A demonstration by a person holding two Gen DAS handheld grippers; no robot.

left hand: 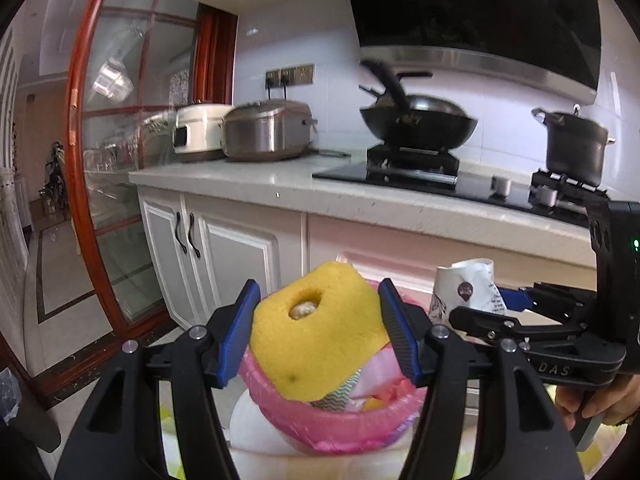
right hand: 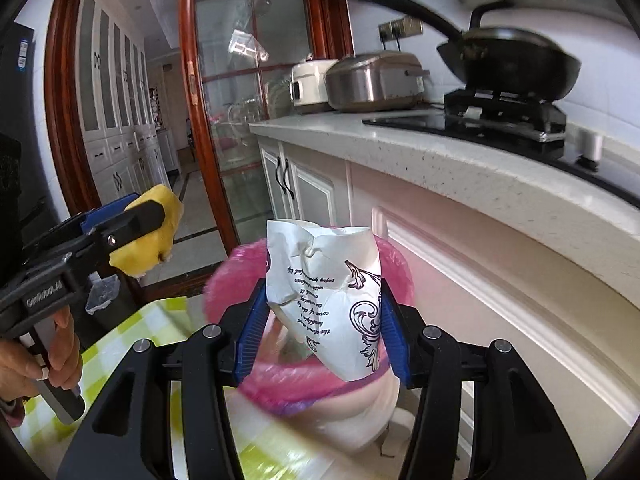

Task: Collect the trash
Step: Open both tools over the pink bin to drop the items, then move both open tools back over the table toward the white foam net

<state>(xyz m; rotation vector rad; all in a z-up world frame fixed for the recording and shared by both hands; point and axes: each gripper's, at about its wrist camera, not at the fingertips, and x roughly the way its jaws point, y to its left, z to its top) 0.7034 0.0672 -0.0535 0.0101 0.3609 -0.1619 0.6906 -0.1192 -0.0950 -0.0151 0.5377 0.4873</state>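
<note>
My left gripper (left hand: 318, 334) is shut on a yellow sponge (left hand: 316, 336) with a hole in it, held just above a white bin lined with a pink bag (left hand: 320, 420). The bin holds several scraps. My right gripper (right hand: 322, 334) is shut on a crumpled white paper cup (right hand: 332, 300) with dark print, held over the same pink-lined bin (right hand: 280, 384). The cup (left hand: 466, 292) and right gripper show at the right in the left wrist view. The sponge (right hand: 148, 240) and left gripper show at the left in the right wrist view.
The bin stands on a green-checked surface (right hand: 132, 332) beside white kitchen cabinets (left hand: 224, 256). The countertop (left hand: 256, 180) above carries two rice cookers (left hand: 264, 132), a wok (left hand: 416, 122) on the hob and a pot (left hand: 574, 146). A red-framed glass door (left hand: 112, 160) is at left.
</note>
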